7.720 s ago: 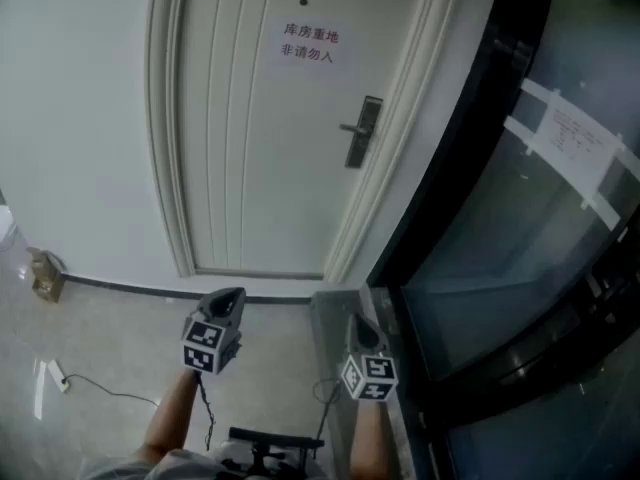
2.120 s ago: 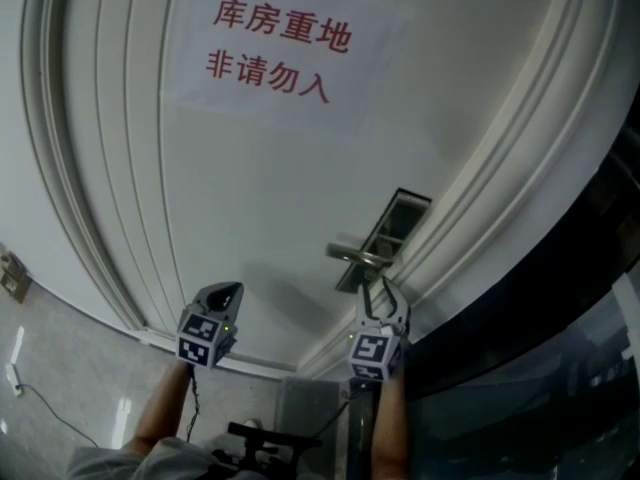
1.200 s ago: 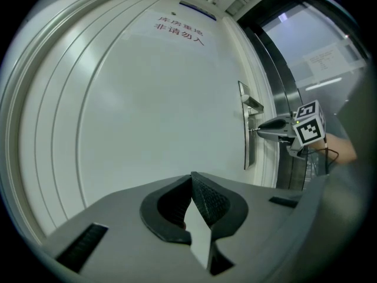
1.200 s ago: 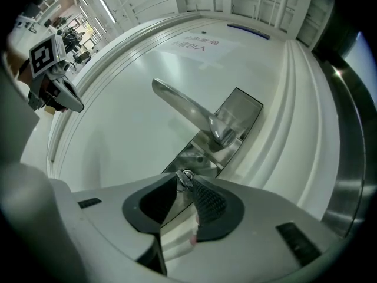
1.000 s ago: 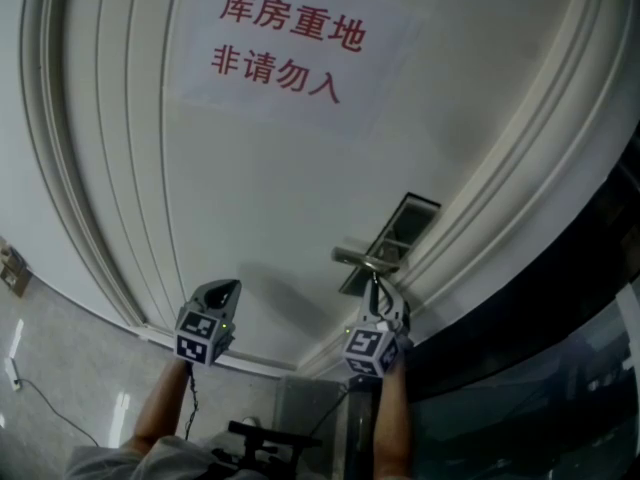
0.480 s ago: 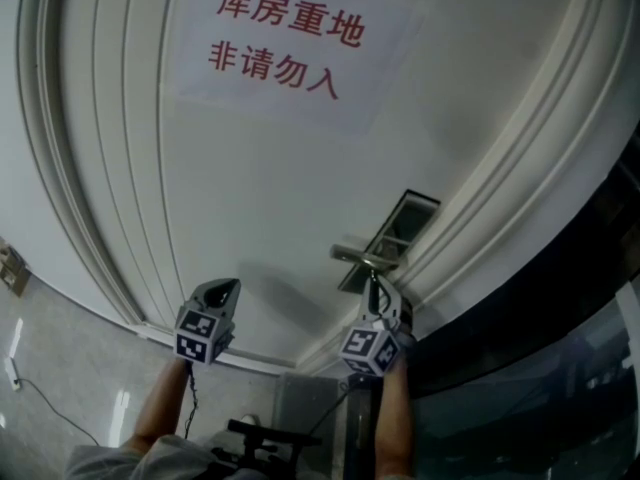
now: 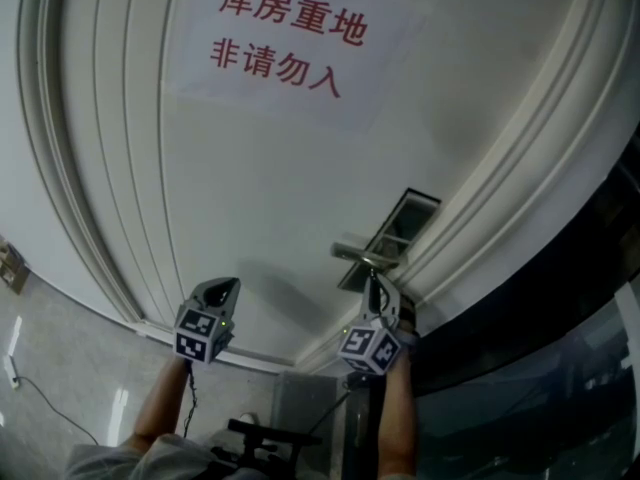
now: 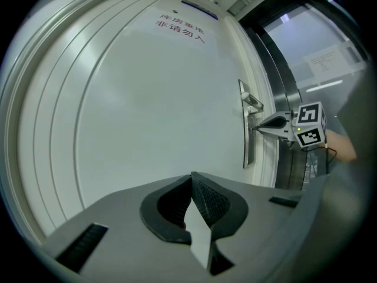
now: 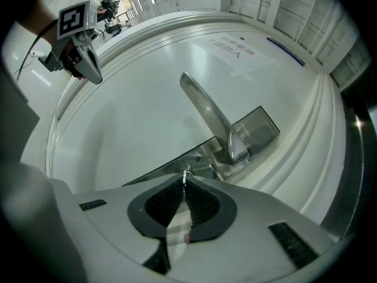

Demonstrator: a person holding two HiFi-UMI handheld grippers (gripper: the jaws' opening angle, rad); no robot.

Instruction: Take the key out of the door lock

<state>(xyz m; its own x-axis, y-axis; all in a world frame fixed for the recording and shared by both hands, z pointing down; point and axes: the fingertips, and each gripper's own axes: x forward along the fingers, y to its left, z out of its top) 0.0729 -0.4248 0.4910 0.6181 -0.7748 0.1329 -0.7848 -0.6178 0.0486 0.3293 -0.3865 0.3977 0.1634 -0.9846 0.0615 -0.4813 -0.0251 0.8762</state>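
Note:
On the white door [image 7: 250,178] a dark lock plate [image 7: 400,228] carries a silver lever handle [image 7: 360,255]. My right gripper [image 7: 375,286] reaches in just under the handle, level with the plate. In the right gripper view its pads are shut on a small silver key [image 9: 187,174] that sticks out of the lock plate [image 9: 259,128] below the handle [image 9: 206,108]. My left gripper [image 7: 226,288] hangs apart to the left, facing the bare door, shut with nothing between its pads [image 8: 206,199]. From the left gripper view the right gripper [image 8: 254,127] touches the plate [image 8: 245,137].
A paper notice with red print [image 7: 285,40] is stuck high on the door. Ribbed white door-frame moulding [image 7: 520,138] runs along the right, then a dark glass wall [image 7: 560,368]. The floor at lower left has a cable [image 7: 40,398]. Black gear [image 7: 275,438] sits by my body.
The right gripper has rolled about its own axis at the lock, its marker cube tilting. The left gripper has stayed where it was.

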